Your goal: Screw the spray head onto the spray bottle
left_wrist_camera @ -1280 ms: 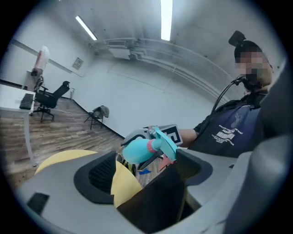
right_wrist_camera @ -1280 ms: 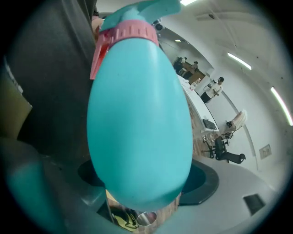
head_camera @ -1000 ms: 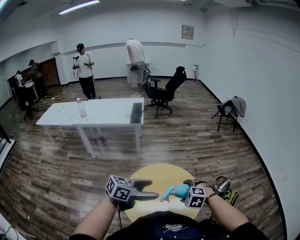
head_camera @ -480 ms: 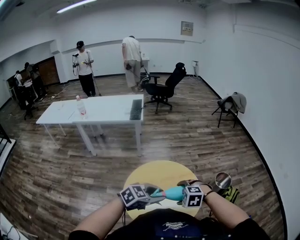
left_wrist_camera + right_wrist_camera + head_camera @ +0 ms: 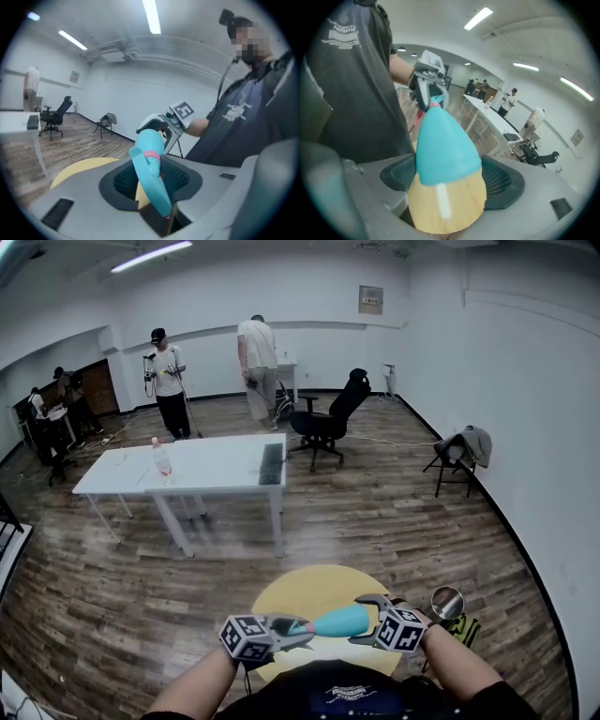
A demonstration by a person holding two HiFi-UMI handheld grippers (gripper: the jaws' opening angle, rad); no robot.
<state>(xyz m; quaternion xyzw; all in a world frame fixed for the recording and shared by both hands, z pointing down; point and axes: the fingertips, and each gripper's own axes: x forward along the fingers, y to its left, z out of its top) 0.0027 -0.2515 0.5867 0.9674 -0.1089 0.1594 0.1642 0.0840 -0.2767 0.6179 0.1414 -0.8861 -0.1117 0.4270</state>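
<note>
Head [image 5: 298, 625], at the bottle's [image 5: 342, 620] 9 o'clock, sits gripped in left tool [image 5: 302, 633], jaws just closed; right tool [image 5: 370, 620] clamps bottle, jaws wide. Misaligned twisting could cross-thread.

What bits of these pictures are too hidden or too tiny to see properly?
- Thread joining spray head and spray bottle: covered at the pink collar in both gripper views, too small in the head view.
- Small bottle on the white table: too small to read any label, head view.
- Wall sign: too small to read, head view.
- Yellow table: near part hidden behind the person's arms, head view.
</note>
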